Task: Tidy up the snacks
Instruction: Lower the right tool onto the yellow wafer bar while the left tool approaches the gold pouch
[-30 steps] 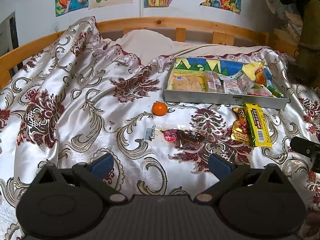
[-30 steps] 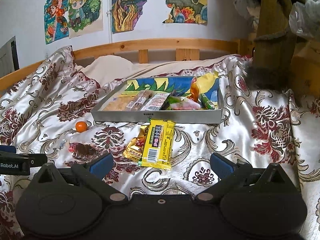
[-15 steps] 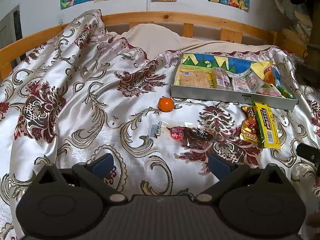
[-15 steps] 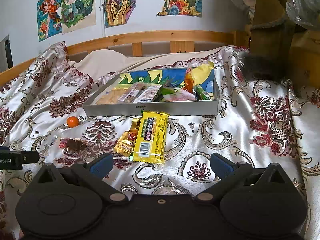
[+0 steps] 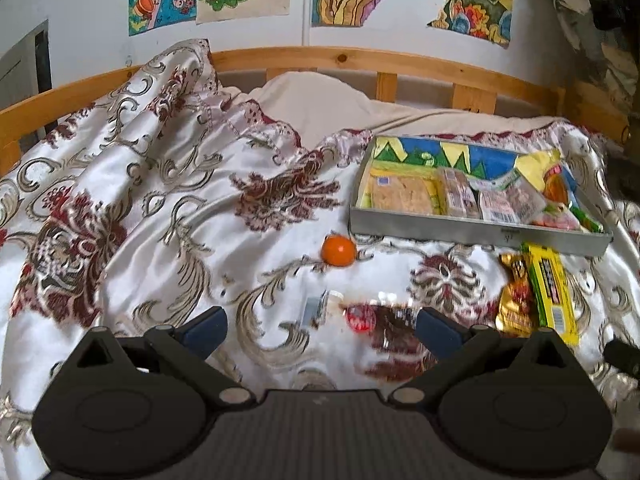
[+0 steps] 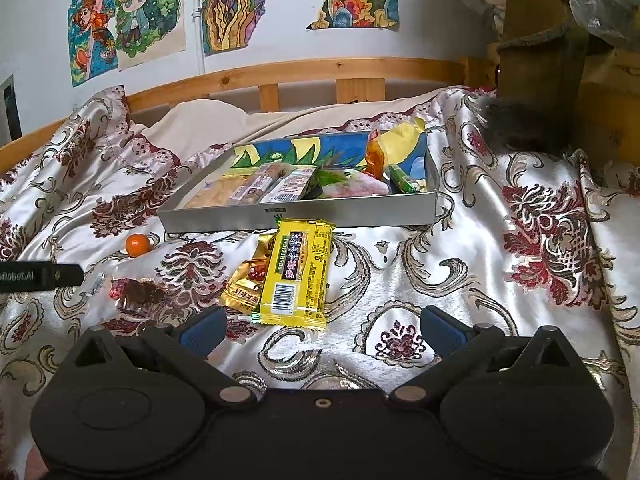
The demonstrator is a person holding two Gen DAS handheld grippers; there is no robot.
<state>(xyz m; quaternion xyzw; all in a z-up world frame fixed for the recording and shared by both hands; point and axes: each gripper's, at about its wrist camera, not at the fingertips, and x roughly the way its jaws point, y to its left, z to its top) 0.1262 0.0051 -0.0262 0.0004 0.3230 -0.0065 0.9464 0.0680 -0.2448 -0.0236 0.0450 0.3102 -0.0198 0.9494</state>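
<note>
A grey tray [image 5: 476, 234] [image 6: 296, 216] holding several wrapped snacks rests on the patterned bedspread. In front of it lie a yellow snack packet [image 5: 552, 292] [image 6: 298, 276] over a gold packet [image 5: 516, 304] [image 6: 246, 286], a small orange [image 5: 339, 250] [image 6: 137, 244], and a dark snack with a red end [image 5: 384, 320] [image 6: 136, 294]. My left gripper [image 5: 320, 328] is open, just short of the dark snack. My right gripper [image 6: 320, 328] is open, close before the yellow packet. Both hold nothing.
A small silver wrapper [image 5: 316, 308] lies left of the dark snack. A wooden bed rail [image 5: 360, 60] and a cream pillow [image 5: 320, 100] close off the back. Brown boxes and clutter [image 6: 600, 92] stand at the right. The left gripper's finger [image 6: 40, 276] shows at the right view's left edge.
Both grippers have moved forward toward the snacks and tray, which now look nearer. Their jaws stay wide. Nothing on the bed has shifted.
</note>
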